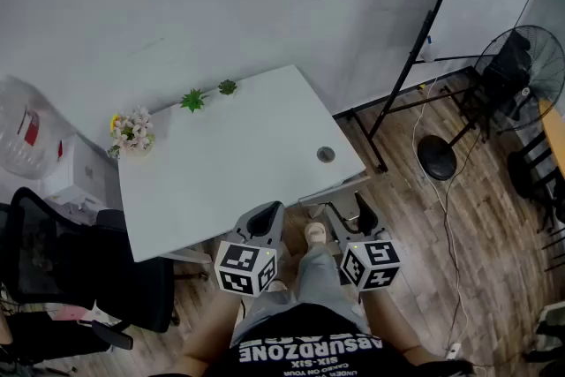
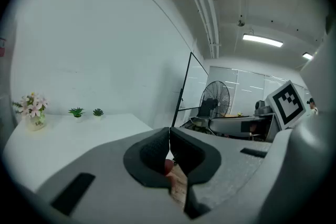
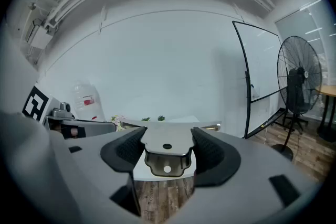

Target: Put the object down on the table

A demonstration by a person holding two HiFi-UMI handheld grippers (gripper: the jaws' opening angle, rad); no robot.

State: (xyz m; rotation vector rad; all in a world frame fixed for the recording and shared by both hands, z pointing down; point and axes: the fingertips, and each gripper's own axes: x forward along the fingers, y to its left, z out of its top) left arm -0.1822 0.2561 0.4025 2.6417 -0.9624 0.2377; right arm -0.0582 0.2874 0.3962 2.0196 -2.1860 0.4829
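Note:
A flat silver metal bracket (image 3: 167,150) with two holes sits between the pads of my right gripper (image 3: 167,153), which is shut on it across its width. In the head view that gripper (image 1: 350,214) hangs just off the near right corner of the white table (image 1: 229,163), over the wooden floor; the bracket itself does not show there. My left gripper (image 1: 264,223) hovers at the table's near edge. Its jaws meet at the tips in the left gripper view (image 2: 169,140), with nothing held.
The table carries a flower pot (image 1: 132,133), two small green plants (image 1: 192,100) and a round metal grommet (image 1: 326,154). A black chair (image 1: 53,269) stands left. A whiteboard stand (image 1: 424,57) and floor fan (image 1: 521,66) are right. The person's legs and shoe (image 1: 314,233) are below.

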